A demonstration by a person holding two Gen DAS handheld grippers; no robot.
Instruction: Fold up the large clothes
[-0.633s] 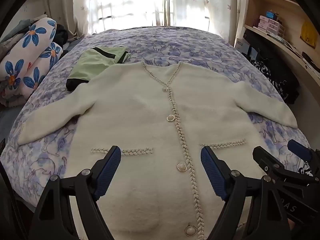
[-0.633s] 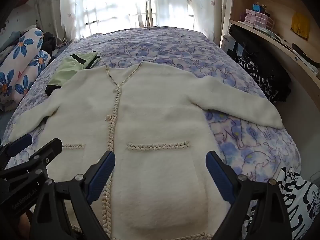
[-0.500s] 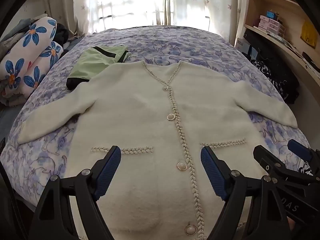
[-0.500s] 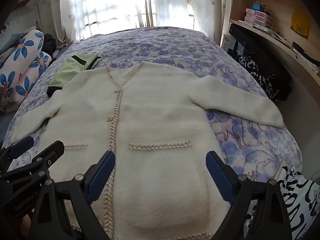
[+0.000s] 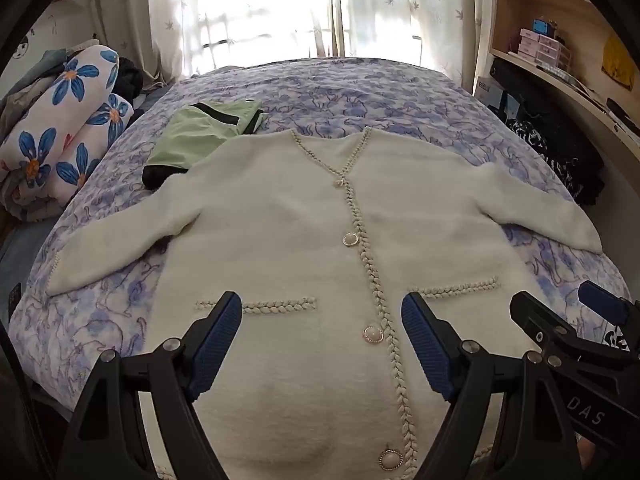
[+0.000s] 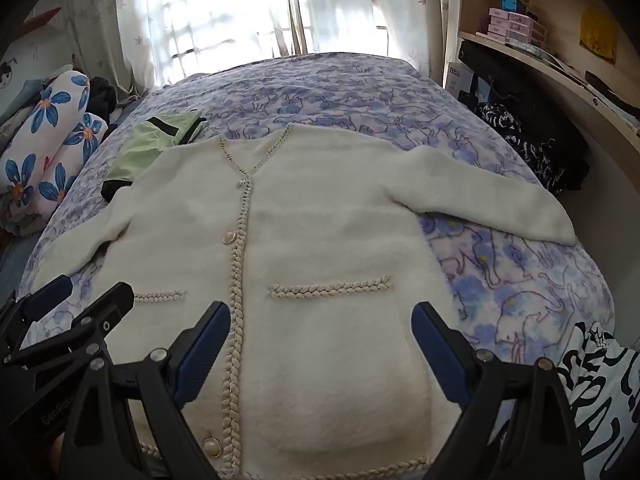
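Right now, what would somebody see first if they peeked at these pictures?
A big cream cardigan lies flat, buttoned, sleeves out, across the blue bedspread. Beyond its shoulder, by the window end, sits a folded green garment, and a flowery bundle lies at the bed's side. Both grippers hover over the hem, jaws open.

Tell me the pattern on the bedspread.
Blue-purple cat outlines on white bedspread, clearest in the right wrist view.
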